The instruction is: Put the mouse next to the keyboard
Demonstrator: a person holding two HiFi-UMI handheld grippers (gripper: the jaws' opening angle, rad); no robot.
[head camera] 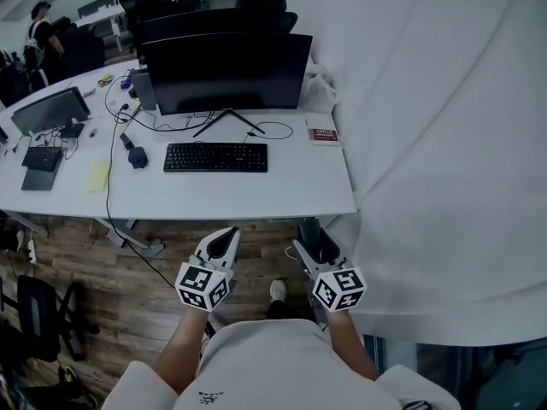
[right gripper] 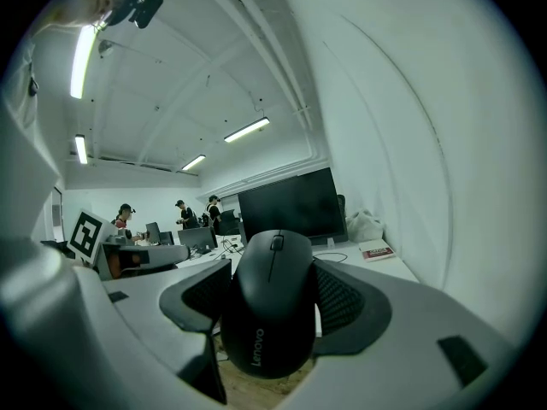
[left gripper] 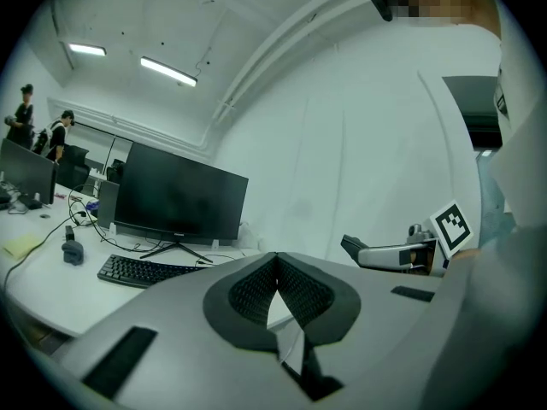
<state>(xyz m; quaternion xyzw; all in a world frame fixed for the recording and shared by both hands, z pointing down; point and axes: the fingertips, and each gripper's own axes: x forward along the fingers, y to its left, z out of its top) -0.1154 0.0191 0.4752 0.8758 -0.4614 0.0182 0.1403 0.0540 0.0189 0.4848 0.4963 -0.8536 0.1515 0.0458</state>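
right gripper [head camera: 313, 239] jaws clamp a black mouse [right gripper: 269, 310]; left gripper [head camera: 224, 239] jaws meet empty, both on the near side of the bench [head camera: 282, 196] bearing the keyboard [head camera: 215, 157].

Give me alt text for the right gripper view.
A black mouse is gripped between the right gripper's jaws, filling the foreground. Beyond it are a white desk with a dark monitor and people in the distance.

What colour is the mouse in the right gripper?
Black mouse, best in the right gripper view.
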